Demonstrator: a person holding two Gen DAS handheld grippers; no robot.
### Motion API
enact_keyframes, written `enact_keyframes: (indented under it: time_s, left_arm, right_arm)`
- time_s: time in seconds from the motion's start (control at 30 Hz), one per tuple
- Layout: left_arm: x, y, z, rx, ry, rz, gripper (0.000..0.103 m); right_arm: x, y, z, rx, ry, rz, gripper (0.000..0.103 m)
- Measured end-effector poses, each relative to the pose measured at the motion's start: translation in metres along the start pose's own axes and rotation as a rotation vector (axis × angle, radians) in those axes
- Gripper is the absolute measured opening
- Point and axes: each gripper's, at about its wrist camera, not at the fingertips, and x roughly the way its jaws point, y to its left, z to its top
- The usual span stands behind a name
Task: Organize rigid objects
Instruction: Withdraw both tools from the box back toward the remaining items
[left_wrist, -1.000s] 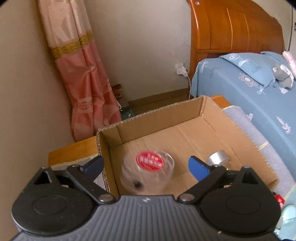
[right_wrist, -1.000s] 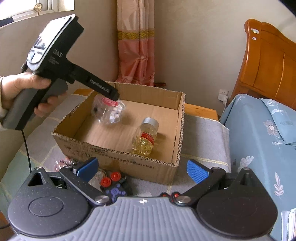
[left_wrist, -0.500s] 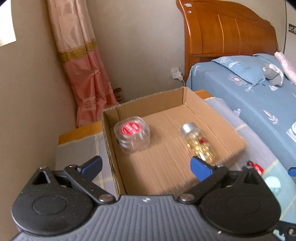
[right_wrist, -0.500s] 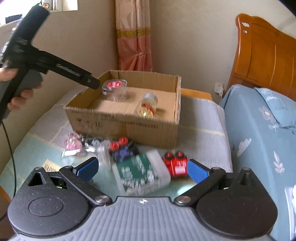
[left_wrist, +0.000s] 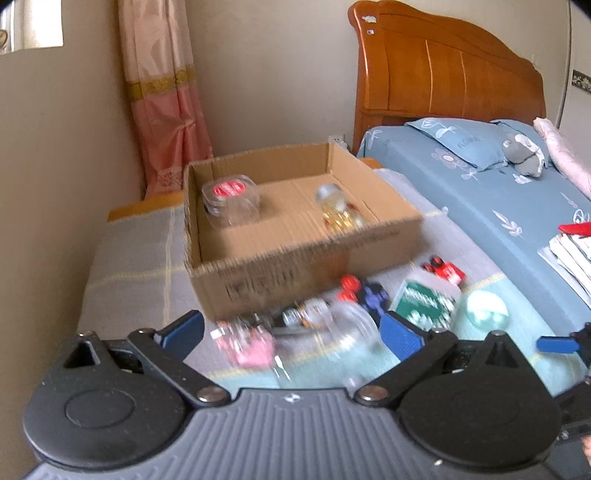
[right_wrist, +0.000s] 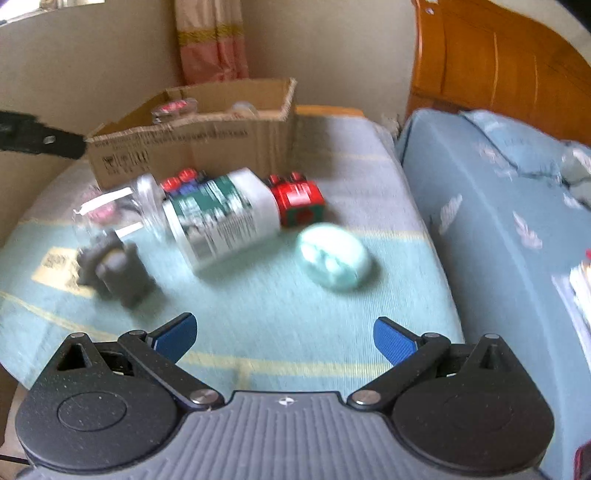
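Observation:
A cardboard box (left_wrist: 295, 266) (right_wrist: 192, 144) stands at the far side of the cloth-covered table. It holds a clear red-lidded jar (left_wrist: 231, 199) and a bottle of yellow capsules (left_wrist: 338, 210). In front of it lie a white green-labelled bottle (right_wrist: 221, 218) (left_wrist: 424, 302), a red toy car (right_wrist: 299, 201), a mint oval case (right_wrist: 334, 254), a clear jar (right_wrist: 144, 206), a grey block (right_wrist: 114, 269) and a pink item (left_wrist: 247, 343). My left gripper (left_wrist: 291, 332) is open and empty, back from the box. My right gripper (right_wrist: 284, 336) is open and empty, short of the loose items.
A bed with blue bedding (left_wrist: 498, 192) and a wooden headboard (left_wrist: 443, 77) runs along the right. A pink curtain (left_wrist: 162, 96) and wall stand behind the box. Papers (left_wrist: 572, 251) lie on the bed. The left gripper's finger (right_wrist: 40, 142) shows at the right view's left edge.
The left gripper let go of the red-lidded jar in the box and drew back. The right gripper also pulled back and tilted down toward the loose items.

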Motion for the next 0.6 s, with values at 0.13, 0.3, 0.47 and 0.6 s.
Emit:
enact_keyframes:
  time_s: [0.13, 0.3, 0.47, 0.6]
  left_arm:
    - [-0.004, -0.017, -0.025, 0.012, 0.014, -0.005, 0.101]
    - [-0.001, -0.037, -0.052, 0.032, 0.058, -0.038, 0.101]
    - [0.011, -0.05, -0.068, 0.03, 0.081, -0.072, 0.101]
    - [0.021, -0.058, -0.072, 0.056, 0.073, -0.043, 0.1]
  right_arm:
    - [0.004, -0.004, -0.013, -0.004, 0.013, -0.011, 0.103]
    - [0.005, -0.001, -0.015, -0.057, 0.01, -0.018, 0.103]
    - [0.005, -0.004, -0.016, -0.078, -0.002, -0.001, 0.103]
    - [0.003, -0.006, -0.019, -0.095, -0.034, 0.015, 0.103]
